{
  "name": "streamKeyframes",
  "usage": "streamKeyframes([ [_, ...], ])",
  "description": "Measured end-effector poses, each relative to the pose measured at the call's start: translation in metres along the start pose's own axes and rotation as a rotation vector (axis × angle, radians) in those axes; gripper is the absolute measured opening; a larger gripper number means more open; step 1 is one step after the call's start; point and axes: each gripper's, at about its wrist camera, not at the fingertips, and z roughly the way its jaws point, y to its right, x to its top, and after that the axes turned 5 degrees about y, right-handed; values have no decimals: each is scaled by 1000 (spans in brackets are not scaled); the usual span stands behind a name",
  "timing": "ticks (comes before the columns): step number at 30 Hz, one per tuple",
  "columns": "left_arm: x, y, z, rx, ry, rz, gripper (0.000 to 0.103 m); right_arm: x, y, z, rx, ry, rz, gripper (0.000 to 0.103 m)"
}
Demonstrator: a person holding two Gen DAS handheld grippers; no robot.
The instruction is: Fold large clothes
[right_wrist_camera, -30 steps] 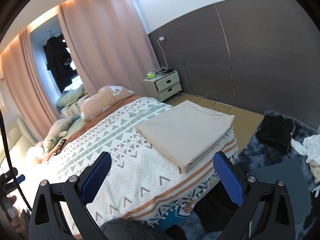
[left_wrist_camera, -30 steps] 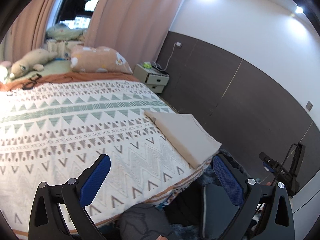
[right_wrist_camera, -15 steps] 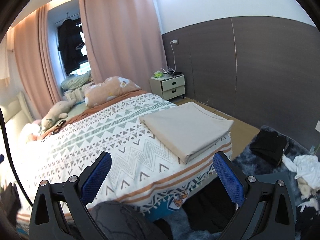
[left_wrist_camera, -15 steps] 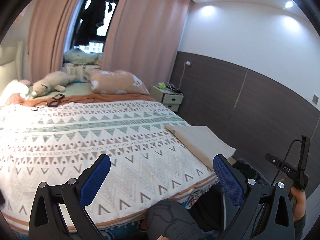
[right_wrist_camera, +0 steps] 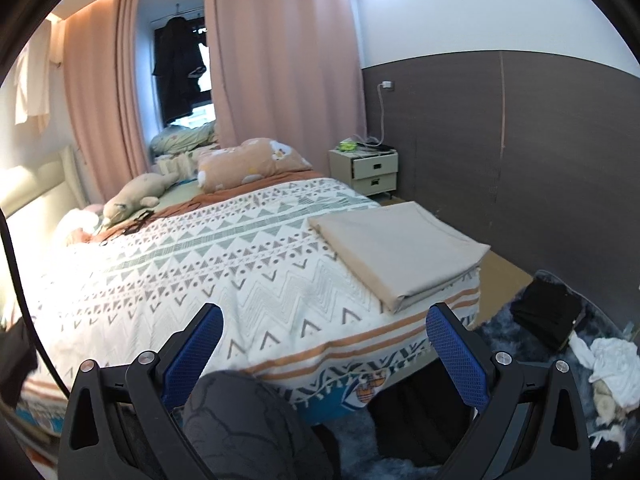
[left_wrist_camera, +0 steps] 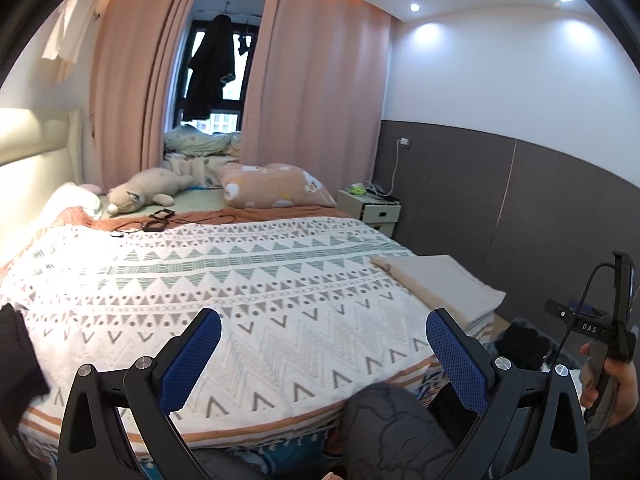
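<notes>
A folded beige cloth lies flat on the near right corner of the bed; the left wrist view shows it at the bed's right edge. My left gripper hangs open over the patterned bedspread, holding nothing. My right gripper is also open and empty, above the bed's foot edge, with the cloth just beyond its right finger. A person's hand holds the right gripper's handle at the far right of the left wrist view.
A person's knee in dark trousers is below the grippers. Pillows and a plush toy lie at the headboard end. A nightstand stands by the dark wall. Dark and white clothes lie on the rug at right.
Both grippers have tilted up and drawn back from the bed, so the cloth looks farther off and more of the room shows. Both stay open and empty.
</notes>
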Motion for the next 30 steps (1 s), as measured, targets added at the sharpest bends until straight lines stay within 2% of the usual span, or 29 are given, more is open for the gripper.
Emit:
streamKeyframes([
  [3,-15,-3,-9,30,10,8,102,-11,-5,2,-2,-22,-26,102],
  [10,-38,-9,-11,48,4,11,102,-33,-4,5,3,-40,-15,102],
  [30,-47,-7,-22,80,2,-16,102,-42,-12,10,24,-18,19,102],
])
